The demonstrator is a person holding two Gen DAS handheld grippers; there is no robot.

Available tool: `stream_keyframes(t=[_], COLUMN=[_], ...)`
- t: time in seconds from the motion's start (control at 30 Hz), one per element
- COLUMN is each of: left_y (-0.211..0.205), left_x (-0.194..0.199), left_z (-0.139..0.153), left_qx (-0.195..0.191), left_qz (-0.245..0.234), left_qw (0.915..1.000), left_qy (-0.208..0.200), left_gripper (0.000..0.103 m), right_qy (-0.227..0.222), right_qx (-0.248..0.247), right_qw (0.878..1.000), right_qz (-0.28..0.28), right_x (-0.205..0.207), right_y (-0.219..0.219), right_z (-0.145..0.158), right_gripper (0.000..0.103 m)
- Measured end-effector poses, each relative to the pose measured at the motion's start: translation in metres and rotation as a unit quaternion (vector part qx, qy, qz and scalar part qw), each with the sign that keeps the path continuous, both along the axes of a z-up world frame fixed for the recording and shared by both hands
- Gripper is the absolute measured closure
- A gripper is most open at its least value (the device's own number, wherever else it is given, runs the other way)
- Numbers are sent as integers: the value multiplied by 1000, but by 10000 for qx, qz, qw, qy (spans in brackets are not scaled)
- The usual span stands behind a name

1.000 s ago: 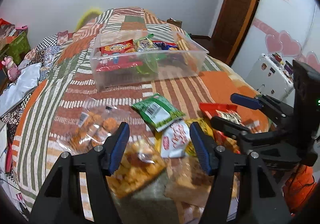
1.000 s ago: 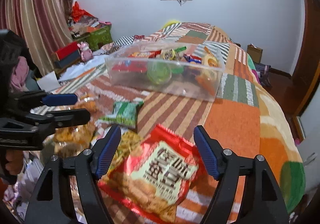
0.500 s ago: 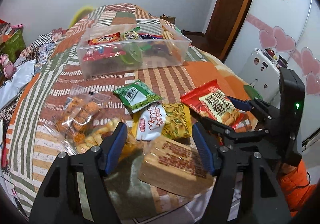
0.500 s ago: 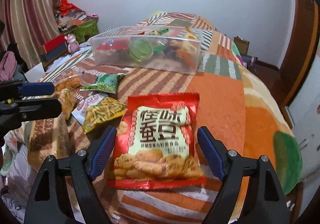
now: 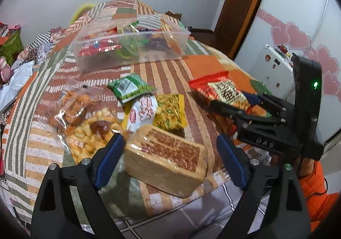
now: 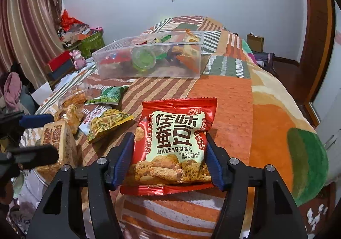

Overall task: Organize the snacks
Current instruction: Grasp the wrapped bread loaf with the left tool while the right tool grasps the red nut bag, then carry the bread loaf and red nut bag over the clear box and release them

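A bed (image 6: 230, 98) covered with a striped and patchwork quilt in orange, brown and green fills both views. In the right wrist view, the right gripper (image 6: 170, 158) sits at the bottom centre of the frame, its blue-padded fingers (image 6: 124, 158) closed in against the two side edges of a red snack bag (image 6: 177, 143) printed with large Chinese characters and a picture of fried pieces; the bag lies on the quilt with its lower half between the fingers. In the left wrist view, the left gripper (image 5: 170, 162) occupies the bottom of the frame with its fingers (image 5: 108, 160) spread wide apart, holding nothing, on either side of a tan rectangular wrapped block (image 5: 166, 155) that rests near the bed's edge. Just above the block in that frame lie a yellow packet (image 5: 169, 111), a white and red packet (image 5: 141, 112) and a green packet (image 5: 130, 87), overlapping one another. To their left are clear bags of orange and yellow fried snacks (image 5: 85, 119). In the upper centre of both frames, farther up the bed, stands a clear plastic bin (image 5: 132, 47) already holding several colourful packets and a green round tub. The red snack bag appears at the right of the left wrist view, under the black frame of the other gripper.
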State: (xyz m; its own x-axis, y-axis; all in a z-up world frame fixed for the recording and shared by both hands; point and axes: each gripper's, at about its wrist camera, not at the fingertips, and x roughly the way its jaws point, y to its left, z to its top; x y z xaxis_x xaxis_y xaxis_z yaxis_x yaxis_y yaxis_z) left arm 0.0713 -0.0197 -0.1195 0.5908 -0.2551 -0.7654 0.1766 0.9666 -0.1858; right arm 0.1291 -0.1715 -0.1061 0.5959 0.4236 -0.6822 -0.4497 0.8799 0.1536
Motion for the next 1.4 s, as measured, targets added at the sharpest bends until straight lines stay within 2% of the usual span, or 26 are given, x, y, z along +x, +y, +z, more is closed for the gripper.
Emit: stream_keyframes(t=[0.2,0.3,0.5,0.67,0.9,1.1,1.4], left_y=[0,0,3,11,23,36,54], left_x=[-1,0,0,1,11,33,74], left_z=[-17,-23,-21,-8,26,44,55], left_qx=[35,38,-53,-184,-263,-251,-165], left_qz=[64,118,198,332,536,770,877], left_qw=[9998,9998,9998,9992,9962,9928,9899], left_qy=[170,158,25,-141,-626,-883,-1097], left_gripper=[13,17,18,18,18,19,20], right_qy=[-3,-12,-73,-160,-331,-511,-659], right_qx=[156,227,321,367,459,522,511], right_qw=[9999,9997,9995,9992,9984,9973,9964], right_qz=[-33,-38,-33,-24,9,39,122], right_x=[0,-2,-3,-3,4,16,47], right_y=[-6,-8,-11,-11,-10,-5,9], right_z=[7,10,17,26,41,52,60], right_gripper=[44,44,44,44,44,44,43])
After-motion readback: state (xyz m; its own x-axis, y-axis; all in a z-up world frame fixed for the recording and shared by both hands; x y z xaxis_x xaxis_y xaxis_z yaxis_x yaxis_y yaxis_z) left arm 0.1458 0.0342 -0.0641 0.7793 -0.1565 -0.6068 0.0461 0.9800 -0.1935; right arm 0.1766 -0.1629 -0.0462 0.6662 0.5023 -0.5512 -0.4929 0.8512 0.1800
